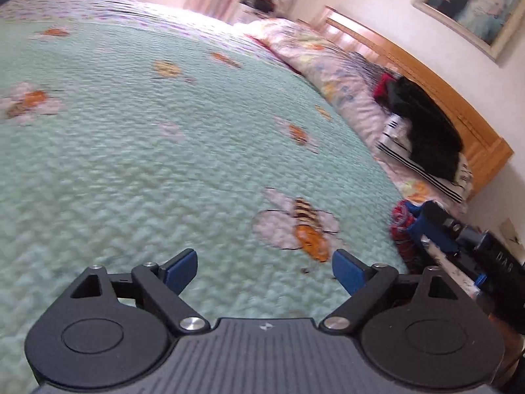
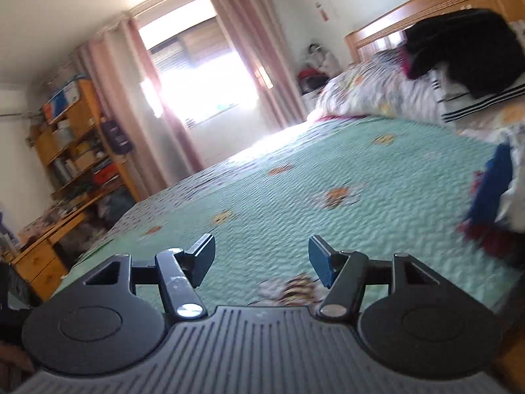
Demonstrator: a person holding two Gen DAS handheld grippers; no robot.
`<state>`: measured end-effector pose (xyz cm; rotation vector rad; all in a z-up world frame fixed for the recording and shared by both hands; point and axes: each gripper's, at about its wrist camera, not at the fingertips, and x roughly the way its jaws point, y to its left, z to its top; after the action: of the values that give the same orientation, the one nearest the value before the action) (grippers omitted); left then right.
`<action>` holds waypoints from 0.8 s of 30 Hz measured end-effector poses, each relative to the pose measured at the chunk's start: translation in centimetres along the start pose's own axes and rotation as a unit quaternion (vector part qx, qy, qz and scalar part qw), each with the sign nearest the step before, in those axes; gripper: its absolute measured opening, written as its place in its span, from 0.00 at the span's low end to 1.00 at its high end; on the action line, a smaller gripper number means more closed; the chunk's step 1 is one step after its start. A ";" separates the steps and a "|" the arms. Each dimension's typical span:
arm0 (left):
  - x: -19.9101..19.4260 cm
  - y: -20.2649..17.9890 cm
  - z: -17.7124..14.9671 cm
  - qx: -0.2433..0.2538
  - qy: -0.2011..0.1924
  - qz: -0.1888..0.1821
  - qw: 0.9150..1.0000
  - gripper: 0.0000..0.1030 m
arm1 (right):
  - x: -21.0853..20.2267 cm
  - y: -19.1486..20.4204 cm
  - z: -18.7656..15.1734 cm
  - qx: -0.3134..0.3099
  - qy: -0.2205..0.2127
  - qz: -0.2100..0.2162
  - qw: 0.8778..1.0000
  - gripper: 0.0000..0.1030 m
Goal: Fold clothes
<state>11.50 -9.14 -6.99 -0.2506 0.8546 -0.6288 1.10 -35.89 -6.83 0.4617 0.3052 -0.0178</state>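
From the left wrist view, motion blur softens everything. The left gripper (image 1: 264,268) hangs over the green bee-print bedspread (image 1: 131,151), its blue-padded jaws standing wide apart with nothing between them. At the bed's right edge, a red-and-blue garment (image 1: 402,226) is partly hidden behind the right gripper (image 1: 459,236), whose jaws cannot be made out here. Near the wooden headboard (image 1: 426,75), a black garment (image 1: 426,131) lies on a striped one (image 1: 410,161), beside a rumpled floral quilt (image 1: 328,62). From the right wrist view, also blurred, the right gripper (image 2: 262,259) hovers above the bedspread (image 2: 328,164), jaws apart and empty. The red-and-blue garment (image 2: 489,193) is cut off at the right edge of the bed. The black garment (image 2: 466,52) rests by the headboard (image 2: 387,23).
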 end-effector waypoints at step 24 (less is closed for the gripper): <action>-16.1 12.8 -6.0 -0.065 -0.113 0.303 0.944 0.99 | 5.9 23.6 -9.9 -0.119 0.174 0.144 0.967 0.69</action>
<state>4.31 11.08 -6.50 -0.1611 0.6993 0.0340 5.88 -10.02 -6.71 0.2649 0.5756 0.3840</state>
